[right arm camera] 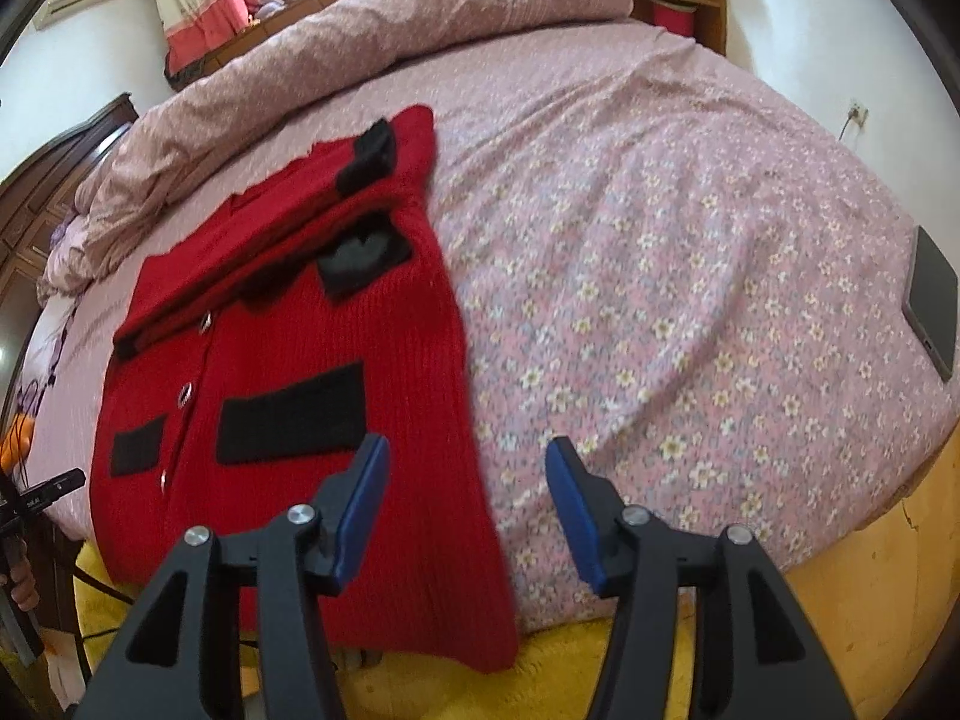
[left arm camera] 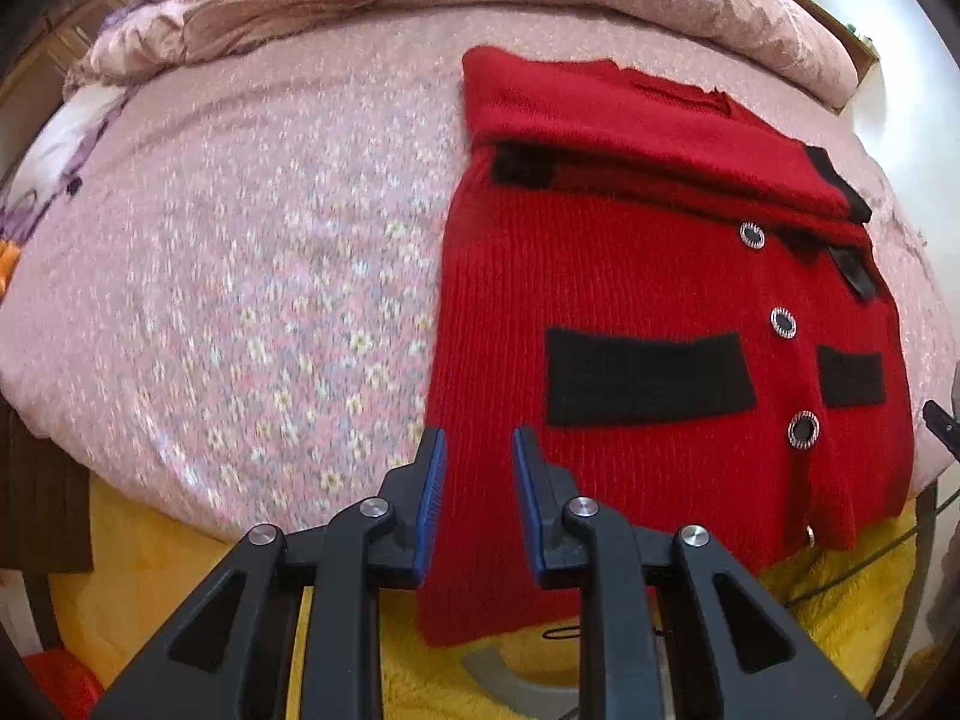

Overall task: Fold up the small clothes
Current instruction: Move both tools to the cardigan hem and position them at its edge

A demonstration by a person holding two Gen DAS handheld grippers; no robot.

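The left gripper (left arm camera: 479,450), black with blue pads, is hanging over the near left corner of a red knitted cardigan with black patch pockets (left arm camera: 648,324); its jaws are standing narrowly apart with nothing clamped between them, only the cardigan's edge showing below the gap. The right gripper (right arm camera: 468,462) is hovering over the cardigan's (right arm camera: 336,372) near right edge, its jaws standing wider apart and gripping nothing, the left pad over the red knit and the right pad over the sheet.

Beyond both pairs of tongs the cardigan is lying flat on a pink flower-printed bedsheet (right arm camera: 690,300), its hem hanging over the near edge of the bed toward a yellow fluffy blanket (left arm camera: 180,564). Ahead of the tongs, its sleeves are lying folded across the chest, and a row of round silver-rimmed buttons (left arm camera: 783,321) is running down the front. Farther out, a crumpled pink quilt (right arm camera: 420,18) is lying along the far side of the bed. Right of the right gripper, a flat grey rectangular device (right arm camera: 930,306) is resting on the sheet.
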